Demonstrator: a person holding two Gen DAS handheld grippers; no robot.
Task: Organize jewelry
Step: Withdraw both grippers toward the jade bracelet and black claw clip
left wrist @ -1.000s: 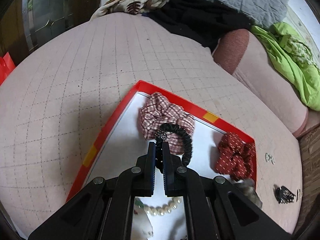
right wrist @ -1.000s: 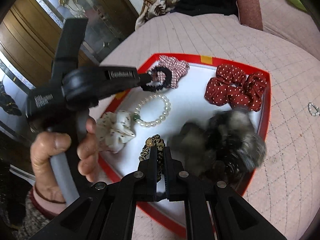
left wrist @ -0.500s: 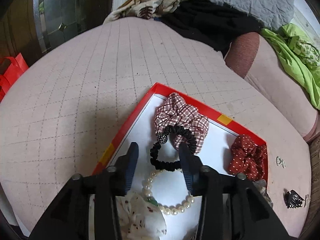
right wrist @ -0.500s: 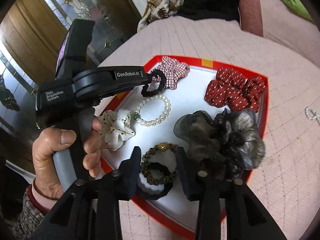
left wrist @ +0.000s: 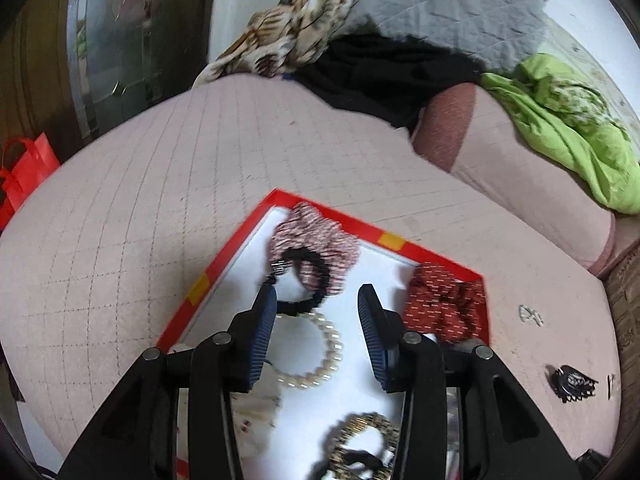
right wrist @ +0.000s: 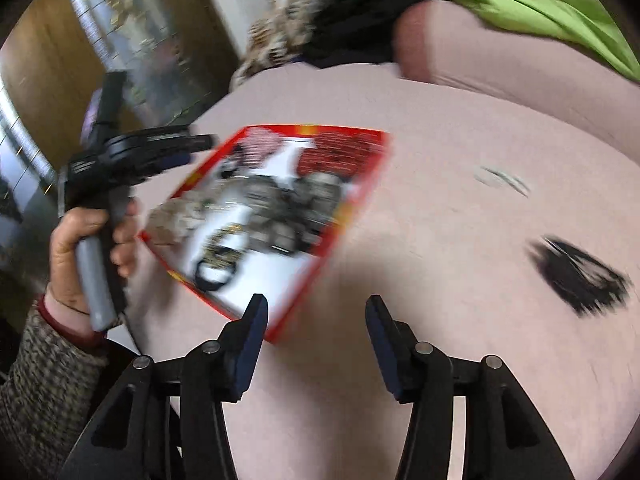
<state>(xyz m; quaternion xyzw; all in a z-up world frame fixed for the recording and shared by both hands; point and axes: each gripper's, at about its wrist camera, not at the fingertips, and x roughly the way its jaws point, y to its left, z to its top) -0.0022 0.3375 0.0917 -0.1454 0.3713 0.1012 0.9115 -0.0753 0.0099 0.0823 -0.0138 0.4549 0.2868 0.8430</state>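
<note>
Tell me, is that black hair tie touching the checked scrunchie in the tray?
Touching. The left wrist view shows the black hair tie lying partly across the checked scrunchie, overlapping its lower edge.

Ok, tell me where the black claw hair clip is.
In the left wrist view, the black claw hair clip lies on the pink quilted cover at lower right, outside the red-rimmed tray, below a small silver trinket.

red-rimmed white tray (left wrist: 224, 257), red-and-white checked scrunchie (left wrist: 316, 236), dark red dotted scrunchie (left wrist: 444, 300), white pearl bracelet (left wrist: 320, 348), pink quilted cover (left wrist: 160, 200).
</note>
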